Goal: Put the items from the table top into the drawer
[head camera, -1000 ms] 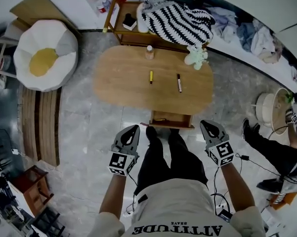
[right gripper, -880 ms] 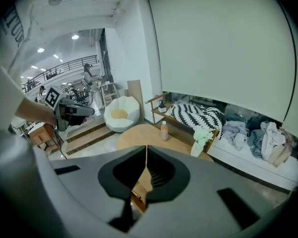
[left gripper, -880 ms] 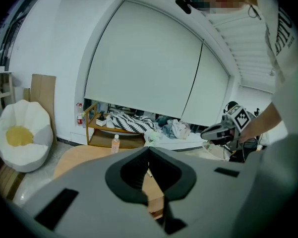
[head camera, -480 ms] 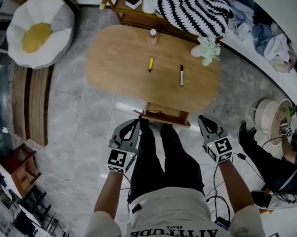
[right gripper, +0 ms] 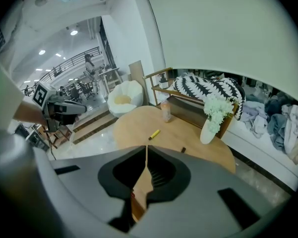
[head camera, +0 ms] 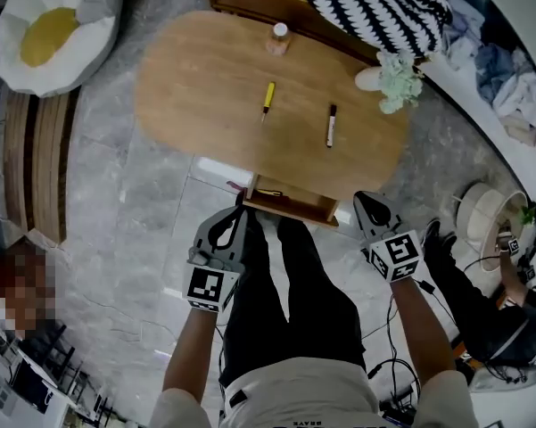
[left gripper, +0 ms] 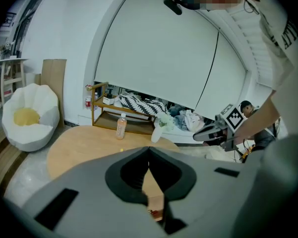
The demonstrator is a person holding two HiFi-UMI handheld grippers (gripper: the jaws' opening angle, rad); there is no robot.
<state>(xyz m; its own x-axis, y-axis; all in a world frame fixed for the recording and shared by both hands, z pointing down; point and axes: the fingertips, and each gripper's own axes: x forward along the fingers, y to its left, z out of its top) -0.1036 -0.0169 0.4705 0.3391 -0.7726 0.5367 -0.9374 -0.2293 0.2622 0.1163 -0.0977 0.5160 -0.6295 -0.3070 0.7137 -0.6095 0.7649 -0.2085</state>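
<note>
Yellow marker (head camera: 268, 96) and black marker (head camera: 331, 125) lie on the table (head camera: 187, 87), head view's upper centre; left gripper (head camera: 239, 217) and right gripper (head camera: 364, 201) have sunk toward the open drawer (head camera: 290, 205) below. Left gripper view: fingers pressed together, empty. Right gripper view: likewise, so picking is yet to start

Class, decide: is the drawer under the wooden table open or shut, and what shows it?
Open. The drawer juts out past the table's near edge, its inside showing from above.
</note>
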